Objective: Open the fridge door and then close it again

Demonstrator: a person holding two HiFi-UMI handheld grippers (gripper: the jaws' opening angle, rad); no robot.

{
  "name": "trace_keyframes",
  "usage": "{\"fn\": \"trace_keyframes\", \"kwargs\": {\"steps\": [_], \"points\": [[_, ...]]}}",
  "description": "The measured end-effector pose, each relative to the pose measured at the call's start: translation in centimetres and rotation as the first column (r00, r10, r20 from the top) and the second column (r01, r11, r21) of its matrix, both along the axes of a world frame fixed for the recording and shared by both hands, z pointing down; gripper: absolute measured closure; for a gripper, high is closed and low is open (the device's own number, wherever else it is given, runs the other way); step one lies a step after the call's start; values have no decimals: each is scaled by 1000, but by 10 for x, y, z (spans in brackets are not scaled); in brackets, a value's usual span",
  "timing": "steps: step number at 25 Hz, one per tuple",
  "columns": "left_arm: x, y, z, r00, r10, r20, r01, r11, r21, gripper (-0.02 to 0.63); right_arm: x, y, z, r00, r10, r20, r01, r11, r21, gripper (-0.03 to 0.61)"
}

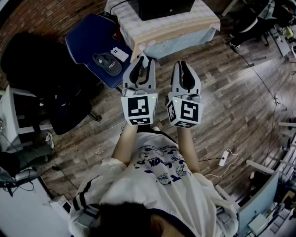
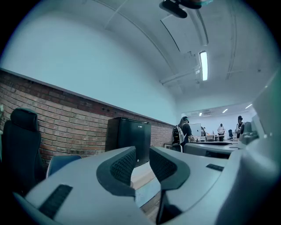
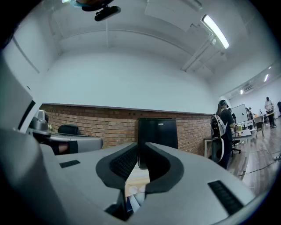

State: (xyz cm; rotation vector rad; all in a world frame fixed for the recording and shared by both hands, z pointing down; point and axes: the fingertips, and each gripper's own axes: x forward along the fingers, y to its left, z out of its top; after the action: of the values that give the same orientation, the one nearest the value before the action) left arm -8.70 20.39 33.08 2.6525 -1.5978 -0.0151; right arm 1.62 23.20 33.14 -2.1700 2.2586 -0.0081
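The fridge [image 1: 165, 7] is a small black box with its door closed, standing on a table with a pale cloth [image 1: 138, 28] at the top of the head view. Ahead of the jaws in the left gripper view the fridge [image 2: 129, 136] stands against a brick wall. In the right gripper view the fridge [image 3: 158, 136] is straight ahead. My left gripper [image 1: 144, 62] and right gripper [image 1: 181, 65] are held side by side at chest height, short of the table. Both are shut with nothing between the jaws. Seen from its own camera, the left gripper [image 2: 142, 162] keeps a thin slit, and the right gripper [image 3: 140, 160] is closed.
A blue chair [image 1: 88, 44] holding a grey cap [image 1: 107, 63] stands left of the table, with a black office chair [image 1: 27, 60] beyond it. Cables and a power strip [image 1: 224, 158] lie on the wooden floor at right. A person with a backpack [image 3: 219, 132] stands right of the fridge.
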Motion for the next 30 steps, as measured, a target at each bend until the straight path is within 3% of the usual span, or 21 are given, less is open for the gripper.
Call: {"fn": "trace_keyframes", "kwargs": {"steps": [16, 30], "points": [[4, -28, 8, 1000, -16, 8, 16, 1000, -23, 505, 4, -30, 9, 999, -28, 28, 29, 999, -25, 517], [9, -113, 9, 1000, -21, -1, 21, 999, -36, 505, 10, -115, 9, 999, -35, 19, 36, 999, -36, 517]]}}
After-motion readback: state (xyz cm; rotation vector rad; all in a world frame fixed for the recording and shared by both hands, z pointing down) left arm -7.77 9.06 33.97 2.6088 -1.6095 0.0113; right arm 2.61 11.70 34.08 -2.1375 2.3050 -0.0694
